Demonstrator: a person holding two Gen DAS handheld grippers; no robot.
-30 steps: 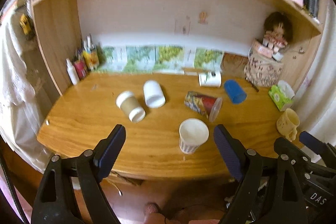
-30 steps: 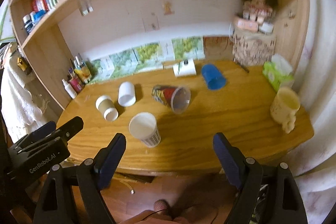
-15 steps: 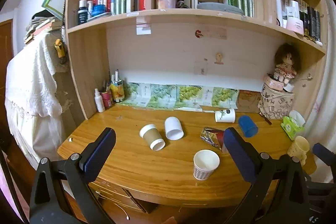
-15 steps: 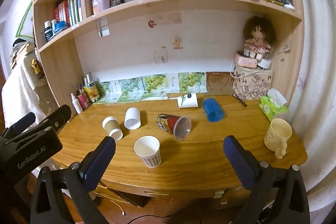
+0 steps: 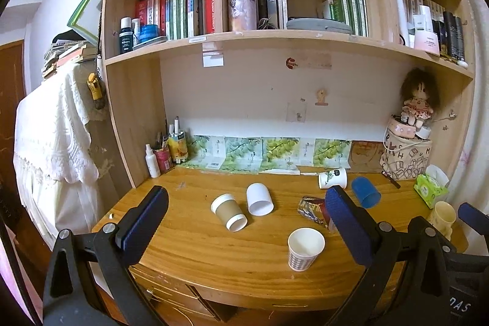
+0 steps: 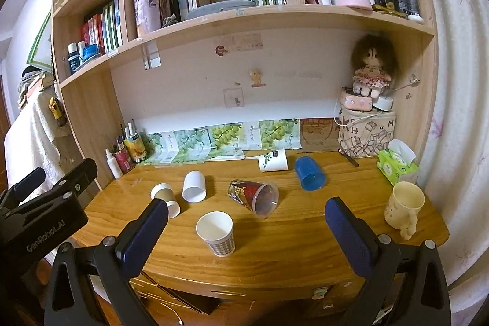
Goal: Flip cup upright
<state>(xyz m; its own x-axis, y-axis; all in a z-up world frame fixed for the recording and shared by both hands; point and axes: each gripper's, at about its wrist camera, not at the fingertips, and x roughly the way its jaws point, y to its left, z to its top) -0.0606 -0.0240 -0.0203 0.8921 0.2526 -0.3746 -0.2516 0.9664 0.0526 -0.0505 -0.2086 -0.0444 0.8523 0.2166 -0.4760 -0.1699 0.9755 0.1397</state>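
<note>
A checked paper cup (image 5: 305,248) (image 6: 217,234) stands upright near the desk's front edge. Lying on their sides are a brown paper cup (image 5: 228,212) (image 6: 166,199), a white cup (image 5: 259,199) (image 6: 194,186), a colourful clear-rimmed cup (image 6: 253,197) (image 5: 311,208), a blue cup (image 5: 365,192) (image 6: 309,173) and a white printed cup (image 5: 333,178) (image 6: 273,160). My left gripper (image 5: 244,231) is open and empty, held back from the desk. My right gripper (image 6: 244,234) is open and empty, also off the front edge.
A cream mug (image 6: 403,205) stands at the desk's right end, with a green tissue pack (image 6: 395,162) behind it. Bottles and pens (image 5: 163,155) crowd the back left corner. A doll on a box (image 6: 366,112) sits at the back right. Shelves of books hang overhead.
Both grippers have drawn back and tilted upward, so the desk looks smaller and the bookshelves have come into view. The cups have not moved.
</note>
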